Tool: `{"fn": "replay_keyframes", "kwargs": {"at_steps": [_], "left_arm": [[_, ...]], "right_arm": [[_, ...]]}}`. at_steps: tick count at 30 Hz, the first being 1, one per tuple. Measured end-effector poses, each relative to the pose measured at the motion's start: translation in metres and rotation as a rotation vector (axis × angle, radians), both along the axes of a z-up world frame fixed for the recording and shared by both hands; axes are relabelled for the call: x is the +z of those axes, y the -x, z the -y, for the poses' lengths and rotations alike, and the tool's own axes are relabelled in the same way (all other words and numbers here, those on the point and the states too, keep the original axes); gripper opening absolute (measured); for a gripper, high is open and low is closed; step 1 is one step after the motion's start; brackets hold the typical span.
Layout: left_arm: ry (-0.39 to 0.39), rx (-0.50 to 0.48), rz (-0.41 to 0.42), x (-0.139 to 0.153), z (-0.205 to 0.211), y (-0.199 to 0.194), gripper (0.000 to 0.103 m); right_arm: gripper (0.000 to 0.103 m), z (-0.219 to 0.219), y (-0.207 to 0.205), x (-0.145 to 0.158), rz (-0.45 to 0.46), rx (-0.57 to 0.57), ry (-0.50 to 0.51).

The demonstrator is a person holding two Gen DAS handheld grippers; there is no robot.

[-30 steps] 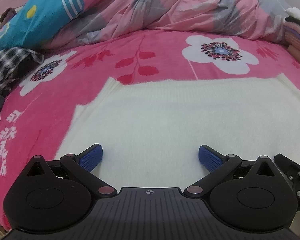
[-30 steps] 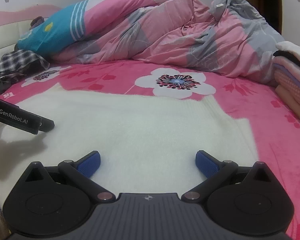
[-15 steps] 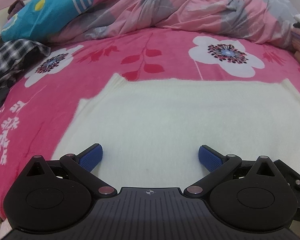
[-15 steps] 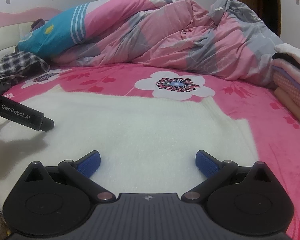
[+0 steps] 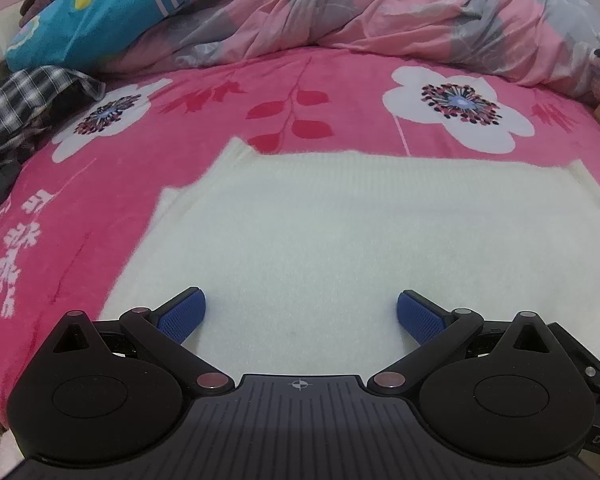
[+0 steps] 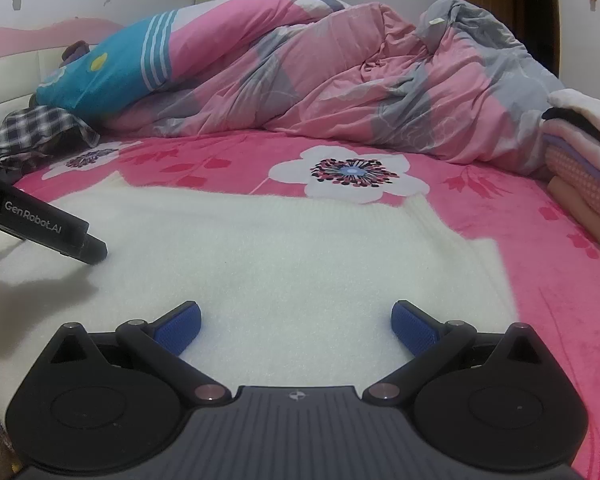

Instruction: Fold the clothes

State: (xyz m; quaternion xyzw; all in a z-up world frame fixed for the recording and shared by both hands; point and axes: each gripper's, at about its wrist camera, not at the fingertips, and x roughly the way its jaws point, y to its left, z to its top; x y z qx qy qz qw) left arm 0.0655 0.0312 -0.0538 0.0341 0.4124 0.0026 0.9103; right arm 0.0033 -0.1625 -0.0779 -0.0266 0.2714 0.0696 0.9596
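Across the pink floral bed (image 5: 300, 92), a white knit sweater (image 5: 360, 232) lies flat, its long axis running left to right under both tools. Left gripper (image 5: 300, 312) hovers over the sweater's left part, fingers spread wide, holding nothing. Right gripper (image 6: 296, 320), equally released, hangs nearer the right edge. Each tool probably suits its own side's near hem.

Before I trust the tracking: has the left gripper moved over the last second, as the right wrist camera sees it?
Yes. The left gripper has pushed further right over the white sweater, towards the white flower on the sheet.
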Motion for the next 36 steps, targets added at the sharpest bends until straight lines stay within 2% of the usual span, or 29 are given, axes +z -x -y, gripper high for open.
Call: {"fn": "replay_keyframes", "kwargs": {"at_steps": [9,29,36], "left_arm": [[0.004,-0.007,0.02,-0.0008,0.0004,0.0037,0.103],[0.029,-0.023,-0.007,-0.0013,-0.0048,-0.0015,0.103],[0.036,-0.068,-0.011,-0.0016,-0.0085,-0.0036,0.103]], "right_arm": [[0.103,-0.0013,0.0008,-0.0005,0.002,-0.003,0.0],[0.103,-0.0004,0.0004,-0.0017,0.009,-0.005,-0.001],[0.103,-0.0003,0.0012,-0.0025,0.016,-0.005,-0.003]]}}
